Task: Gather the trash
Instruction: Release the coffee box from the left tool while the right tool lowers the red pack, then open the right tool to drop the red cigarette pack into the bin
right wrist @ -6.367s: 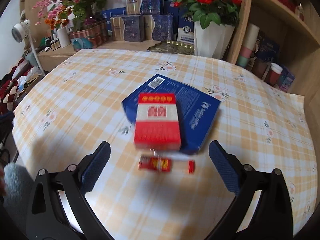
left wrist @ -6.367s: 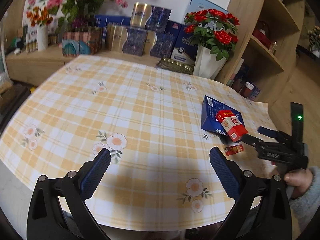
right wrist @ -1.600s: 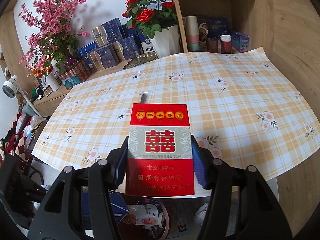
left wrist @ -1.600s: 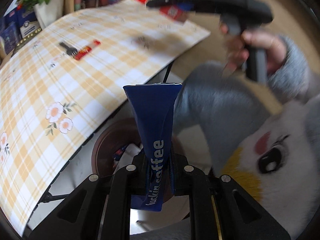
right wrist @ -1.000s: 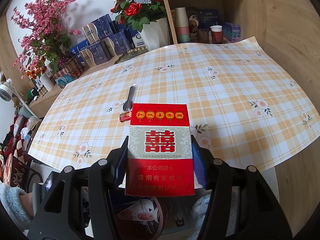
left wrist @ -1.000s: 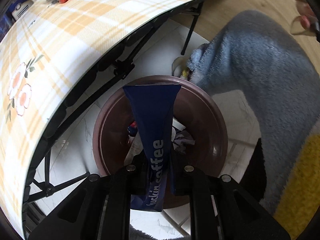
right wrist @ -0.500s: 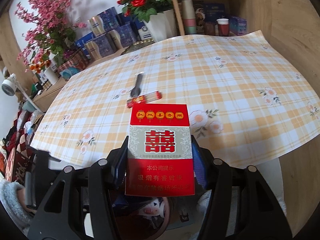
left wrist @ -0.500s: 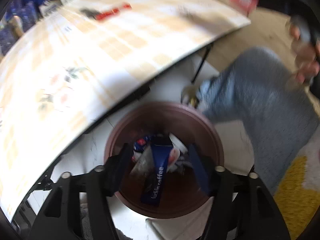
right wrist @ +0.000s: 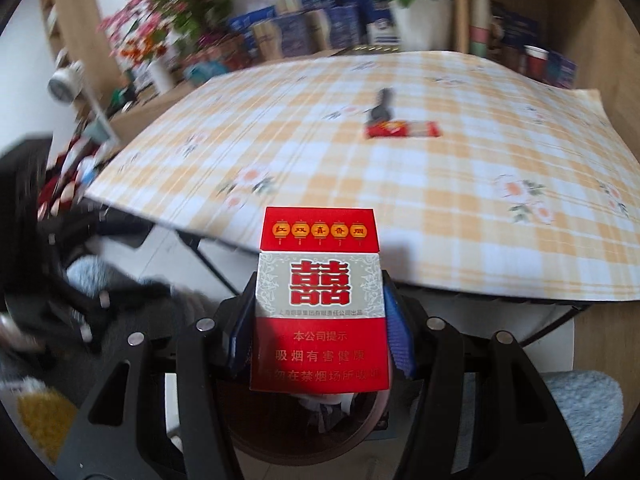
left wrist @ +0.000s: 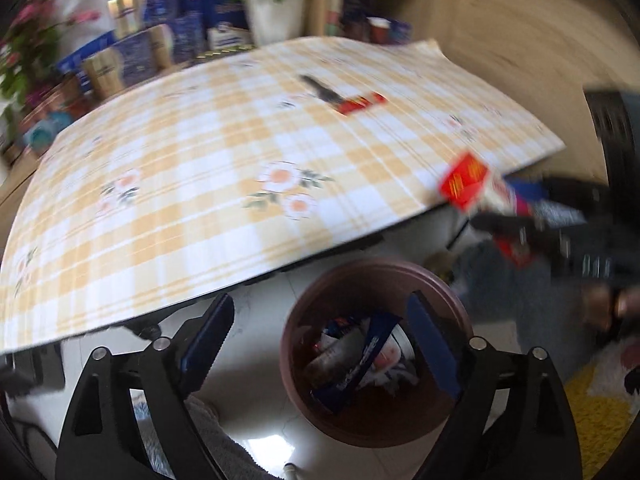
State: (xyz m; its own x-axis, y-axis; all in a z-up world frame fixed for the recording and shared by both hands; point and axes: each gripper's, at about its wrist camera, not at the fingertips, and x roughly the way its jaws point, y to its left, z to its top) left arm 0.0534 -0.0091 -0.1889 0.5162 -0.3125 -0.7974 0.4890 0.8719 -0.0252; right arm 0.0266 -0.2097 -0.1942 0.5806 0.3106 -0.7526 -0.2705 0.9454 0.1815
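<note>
Bright daylight, heavy motion blur both views, fisheye bending at edges, dark vignette corners

I see a yellow-and-white checked tablecloth (left wrist: 208, 168) with flowers, a red, grey and white cigarette pack (right wrist: 320, 304), a brown bin (left wrist: 384, 420), a blue wrapper (left wrist: 360, 364).

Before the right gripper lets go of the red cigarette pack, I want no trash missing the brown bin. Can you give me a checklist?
1. Red and white cigarette pack clamped between the right gripper pads: ok.
2. Round brown plastic bin under the pack: ok, its rim shows just below.
3. Blue coffee sachet inside the bin: ok.
4. Left gripper free: ok, jaws opening, no pad touching anything.
5. Left gripper clear of the drop path: cannot tell, it hangs over the bin.
6. Checked yellow tablecloth cleared: not ok, a red wrapper and a dark object remain.
</note>
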